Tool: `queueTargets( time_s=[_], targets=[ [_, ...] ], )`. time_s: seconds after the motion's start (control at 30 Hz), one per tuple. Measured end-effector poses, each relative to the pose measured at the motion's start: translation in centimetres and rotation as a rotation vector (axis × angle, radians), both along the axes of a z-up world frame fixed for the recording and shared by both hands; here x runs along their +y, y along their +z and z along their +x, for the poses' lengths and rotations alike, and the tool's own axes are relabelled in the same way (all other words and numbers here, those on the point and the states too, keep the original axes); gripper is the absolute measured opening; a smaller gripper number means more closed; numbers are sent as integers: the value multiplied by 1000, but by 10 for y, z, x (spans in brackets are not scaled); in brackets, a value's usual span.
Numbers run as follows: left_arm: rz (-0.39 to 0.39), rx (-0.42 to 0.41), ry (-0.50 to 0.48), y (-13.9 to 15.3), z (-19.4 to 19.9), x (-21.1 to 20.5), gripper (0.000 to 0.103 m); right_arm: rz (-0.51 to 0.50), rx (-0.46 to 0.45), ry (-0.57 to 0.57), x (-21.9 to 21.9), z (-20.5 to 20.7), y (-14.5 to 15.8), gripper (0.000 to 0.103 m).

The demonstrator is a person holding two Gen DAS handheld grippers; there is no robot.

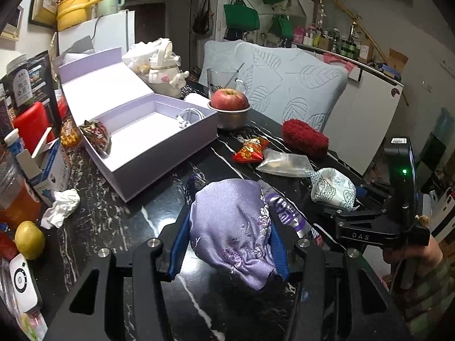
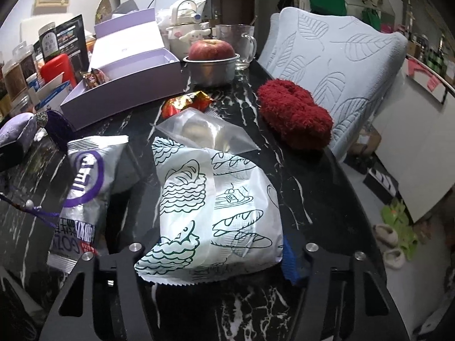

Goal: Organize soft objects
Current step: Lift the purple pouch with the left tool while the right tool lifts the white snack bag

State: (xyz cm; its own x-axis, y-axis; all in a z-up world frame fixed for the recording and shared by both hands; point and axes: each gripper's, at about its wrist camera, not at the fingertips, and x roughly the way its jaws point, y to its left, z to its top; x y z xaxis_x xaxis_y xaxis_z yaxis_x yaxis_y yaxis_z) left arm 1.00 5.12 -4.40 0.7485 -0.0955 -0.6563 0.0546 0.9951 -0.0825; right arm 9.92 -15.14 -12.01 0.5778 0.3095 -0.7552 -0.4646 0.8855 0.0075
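My left gripper (image 1: 229,244) is shut on a lilac embroidered satin pouch (image 1: 233,227), held just above the black marble table (image 1: 113,213). The open lilac box (image 1: 148,130) lies ahead to the left with a dark snack packet (image 1: 96,136) inside. My right gripper (image 2: 216,244) is shut on a white bread-print packet (image 2: 216,213); it also shows in the left wrist view (image 1: 332,187). A red fuzzy sponge-like item (image 2: 295,113), a clear bag (image 2: 204,133), a red-gold snack packet (image 2: 184,102) and a silver-purple packet (image 2: 85,187) lie on the table.
An apple in a metal bowl (image 1: 230,110), a glass mug (image 2: 239,42) and a white kettle (image 1: 165,65) stand behind the box. Jars, a red case (image 1: 31,125), cartons, a crumpled tissue (image 1: 61,207) and a lemon (image 1: 28,238) crowd the left. A leaf-pattern cushion (image 2: 341,71) borders the right edge.
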Motion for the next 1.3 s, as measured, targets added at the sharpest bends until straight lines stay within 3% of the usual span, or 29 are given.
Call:
queueTargets(
  time_s=[0.53,1.03,1.3],
  targets=[
    [14,-72,50,20,-32,11,50,86,-24,-25,-16,-44,26,59],
    [46,-121,131,45,-78,20,50,151,-63,80,-5,-92,59,59],
    [52,-141,169,57,-84,30,50,170,-89,151,12,-100,73,59]
  ],
)
